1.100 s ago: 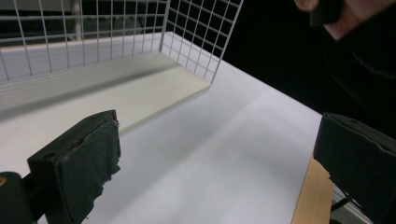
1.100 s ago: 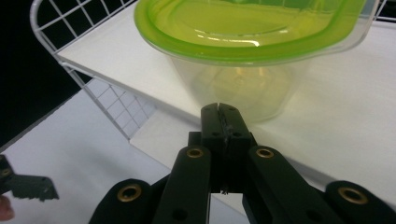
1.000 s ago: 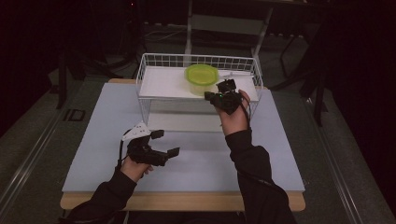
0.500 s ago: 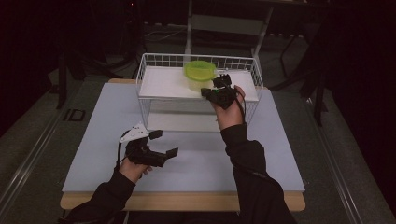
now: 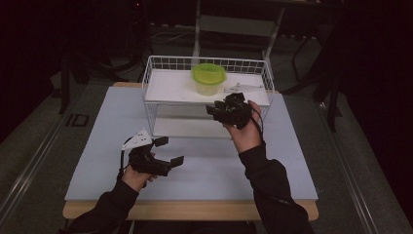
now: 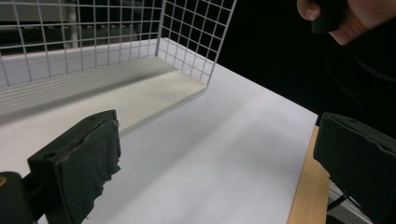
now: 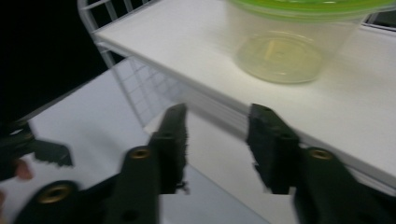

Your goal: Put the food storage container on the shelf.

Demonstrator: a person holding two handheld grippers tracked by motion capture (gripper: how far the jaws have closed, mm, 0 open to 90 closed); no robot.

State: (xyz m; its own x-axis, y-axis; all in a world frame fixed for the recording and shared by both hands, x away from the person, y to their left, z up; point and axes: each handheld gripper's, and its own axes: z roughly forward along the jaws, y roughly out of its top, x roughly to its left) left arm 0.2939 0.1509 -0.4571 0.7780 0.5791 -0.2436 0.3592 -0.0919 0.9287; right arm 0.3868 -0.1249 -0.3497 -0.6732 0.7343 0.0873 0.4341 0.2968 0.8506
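— Plastic tub [image 5: 208,79], translucent with a round lime-green lid, stands on the white shelf [image 5: 170,87] inside the wire basket [image 5: 155,63].

— And the right gripper [image 5: 214,109]?

— Just in front of the shelf edge, apart from the tub; its black padded jaws have just been opening, nothing between them.

— The left gripper [image 5: 168,150]?

— Low over the smooth pale table [image 5: 97,126], jaws spread wide and empty — the pad fabric looks frayed, though it's blurry.

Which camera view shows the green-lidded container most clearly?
The high view: the whole green-lidded container stands on the wire shelf. The right gripper view shows its clear body close but cut off. The left gripper view faces the shelf's lower level.
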